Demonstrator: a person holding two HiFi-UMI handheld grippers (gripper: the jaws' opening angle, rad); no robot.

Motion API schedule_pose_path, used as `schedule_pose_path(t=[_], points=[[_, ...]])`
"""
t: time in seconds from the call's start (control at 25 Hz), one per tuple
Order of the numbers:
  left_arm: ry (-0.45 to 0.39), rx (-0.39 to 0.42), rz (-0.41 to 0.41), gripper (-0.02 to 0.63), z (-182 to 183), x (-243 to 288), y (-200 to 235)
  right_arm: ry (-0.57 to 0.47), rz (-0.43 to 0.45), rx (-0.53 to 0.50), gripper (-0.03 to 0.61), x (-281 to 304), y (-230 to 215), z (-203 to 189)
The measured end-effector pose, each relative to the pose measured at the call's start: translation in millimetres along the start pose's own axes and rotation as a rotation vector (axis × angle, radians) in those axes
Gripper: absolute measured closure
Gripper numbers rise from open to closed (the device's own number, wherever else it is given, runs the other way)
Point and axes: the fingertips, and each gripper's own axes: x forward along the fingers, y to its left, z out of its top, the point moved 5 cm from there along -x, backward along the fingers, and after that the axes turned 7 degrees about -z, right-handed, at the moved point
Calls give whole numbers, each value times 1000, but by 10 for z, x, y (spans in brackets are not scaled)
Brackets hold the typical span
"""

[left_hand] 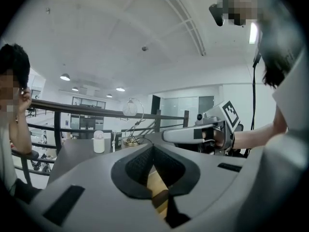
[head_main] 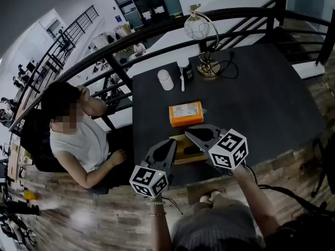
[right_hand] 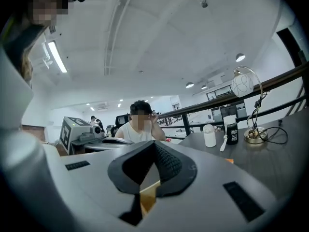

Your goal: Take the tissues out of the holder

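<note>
An orange pack of tissues (head_main: 186,114) lies flat on the dark table (head_main: 251,103). Just nearer, at the table's front edge, stands a wooden holder (head_main: 184,146). Both grippers hover over it, their tips close together. My left gripper (head_main: 168,144) is shut; in its own view the jaws meet at the tip (left_hand: 153,148) and light wood (left_hand: 157,187) shows below them. My right gripper (head_main: 191,134) is shut too (right_hand: 154,144), with the wood (right_hand: 148,197) visible under its jaws. Nothing shows between either pair of pads.
At the table's far side stand a lamp with a glass globe (head_main: 201,41), a white round container (head_main: 165,79) and a small dark bottle (head_main: 187,72). A seated person (head_main: 78,135) is at the table's left. A black railing (head_main: 157,35) runs behind.
</note>
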Motion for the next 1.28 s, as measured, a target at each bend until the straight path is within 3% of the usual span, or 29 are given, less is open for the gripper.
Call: schedule_pose_path(t=[0.4, 1.28], points=[[-35, 70, -13, 606, 189, -111, -195, -98, -7, 9, 566, -241, 241, 151], [-56, 83, -39, 606, 280, -80, -312, -108, -21, -16, 566, -361, 204, 90]])
